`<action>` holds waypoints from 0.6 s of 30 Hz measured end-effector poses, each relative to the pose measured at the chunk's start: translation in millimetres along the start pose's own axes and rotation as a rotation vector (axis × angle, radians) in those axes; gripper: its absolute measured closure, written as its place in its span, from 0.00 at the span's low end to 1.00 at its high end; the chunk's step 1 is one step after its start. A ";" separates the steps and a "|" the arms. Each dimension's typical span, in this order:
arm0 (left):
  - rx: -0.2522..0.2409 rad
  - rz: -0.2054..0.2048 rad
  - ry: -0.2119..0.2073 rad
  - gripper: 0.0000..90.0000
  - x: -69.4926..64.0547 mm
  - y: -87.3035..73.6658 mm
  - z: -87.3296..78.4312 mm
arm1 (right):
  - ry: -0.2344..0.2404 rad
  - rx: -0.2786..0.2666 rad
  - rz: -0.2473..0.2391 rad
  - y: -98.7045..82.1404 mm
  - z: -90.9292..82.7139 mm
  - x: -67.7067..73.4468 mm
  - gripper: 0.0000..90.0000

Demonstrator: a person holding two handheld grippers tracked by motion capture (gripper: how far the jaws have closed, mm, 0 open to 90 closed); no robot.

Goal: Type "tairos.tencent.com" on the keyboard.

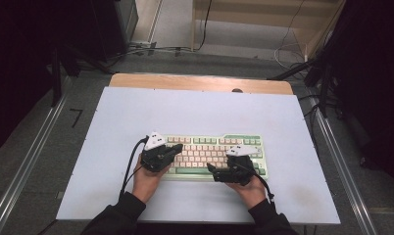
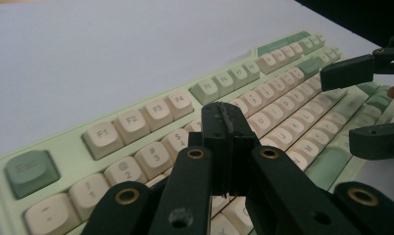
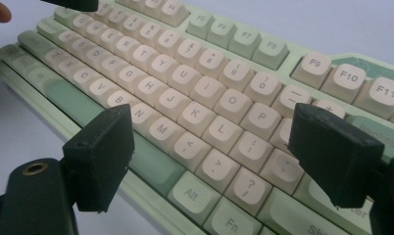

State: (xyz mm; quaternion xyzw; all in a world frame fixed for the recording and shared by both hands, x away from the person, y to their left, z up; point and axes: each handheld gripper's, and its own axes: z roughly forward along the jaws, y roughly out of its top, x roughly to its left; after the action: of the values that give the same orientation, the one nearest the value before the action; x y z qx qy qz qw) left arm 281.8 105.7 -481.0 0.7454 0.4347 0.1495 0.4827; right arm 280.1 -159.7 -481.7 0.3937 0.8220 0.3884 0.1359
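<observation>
A pale green keyboard with cream keys lies on the white table top, near the front edge. My left gripper hovers over the keyboard's left end; in the left gripper view its jaws are pressed together with nothing between them, above the number row of the keyboard. My right gripper sits at the keyboard's front right. Its jaws stand wide apart over the letter keys of the keyboard, holding nothing. The right gripper also appears at the right of the left gripper view, open.
A wooden strip runs along the table's far edge. Metal rails flank the table on both sides. Cables lie on the floor beyond it. The person's dark sleeves enter from the bottom.
</observation>
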 end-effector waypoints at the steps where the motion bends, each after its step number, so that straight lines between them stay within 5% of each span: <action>1: 0.009 0.006 -0.004 1.00 -1.3 1.3 3.7 | -0.002 0.000 -0.001 -0.7 -0.4 -1.0 0.17; 9: 0.088 0.062 0.005 1.00 -13.2 5.6 25.5 | -0.021 -0.002 0.019 -5.0 -5.8 -6.3 0.18; 18: 0.135 0.058 0.013 1.00 -11.0 5.4 31.8 | -0.022 0.002 0.023 -5.9 -5.9 -6.1 0.19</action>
State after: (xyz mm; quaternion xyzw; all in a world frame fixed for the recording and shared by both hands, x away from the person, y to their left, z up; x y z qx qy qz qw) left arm 298.7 77.4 -489.8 0.7876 0.4250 0.1386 0.4240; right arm 277.8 -169.7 -482.7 0.4075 0.8162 0.3848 0.1401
